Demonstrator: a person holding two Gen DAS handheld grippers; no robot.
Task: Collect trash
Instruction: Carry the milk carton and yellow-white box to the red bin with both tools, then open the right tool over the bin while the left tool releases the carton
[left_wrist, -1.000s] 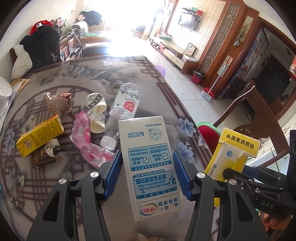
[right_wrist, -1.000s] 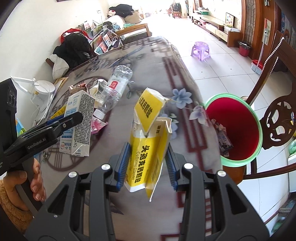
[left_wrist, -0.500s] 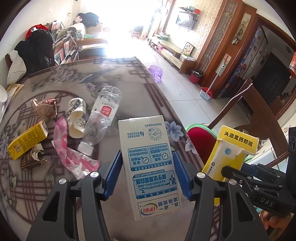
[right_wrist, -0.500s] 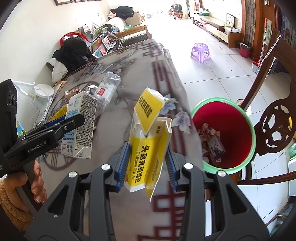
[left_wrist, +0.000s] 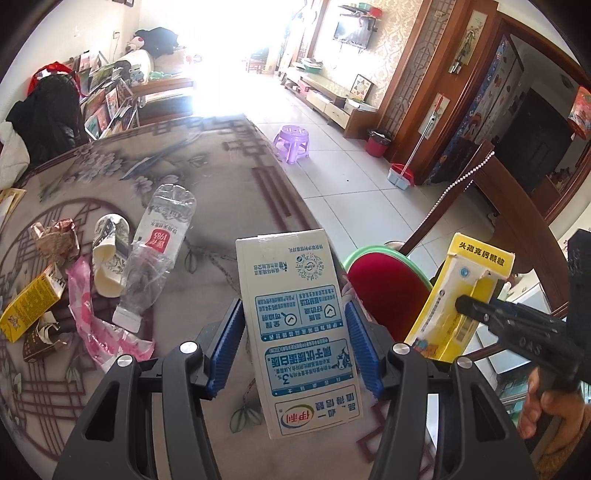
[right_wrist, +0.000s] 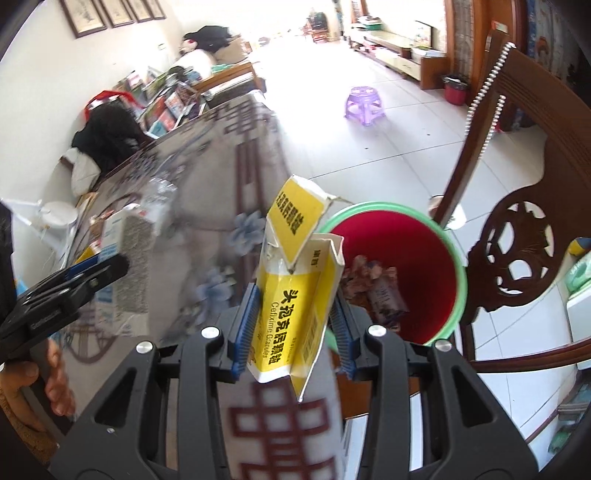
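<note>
My left gripper (left_wrist: 291, 343) is shut on a white and blue milk carton (left_wrist: 299, 317), held above the table's right edge. My right gripper (right_wrist: 293, 328) is shut on a torn yellow medicine box (right_wrist: 291, 295), with its open flap up, just left of the red bin with a green rim (right_wrist: 448, 254). From the left wrist view the same yellow box (left_wrist: 469, 291) and the red bin (left_wrist: 388, 288) appear to the right of the carton. The bin holds some wrappers.
On the patterned tablecloth (left_wrist: 221, 192) lie a crushed clear bottle (left_wrist: 155, 251), a paper cup (left_wrist: 107, 251), a pink wrapper (left_wrist: 92, 314), a yellow box (left_wrist: 29, 310) and brown scraps. A wooden chair (right_wrist: 517, 236) stands beside the bin. A purple stool (left_wrist: 293, 142) sits on the tiled floor.
Both grippers have carried their boxes rightward towards the bin. The table litter has slid left in view and the bin has come closer to the yellow box.
</note>
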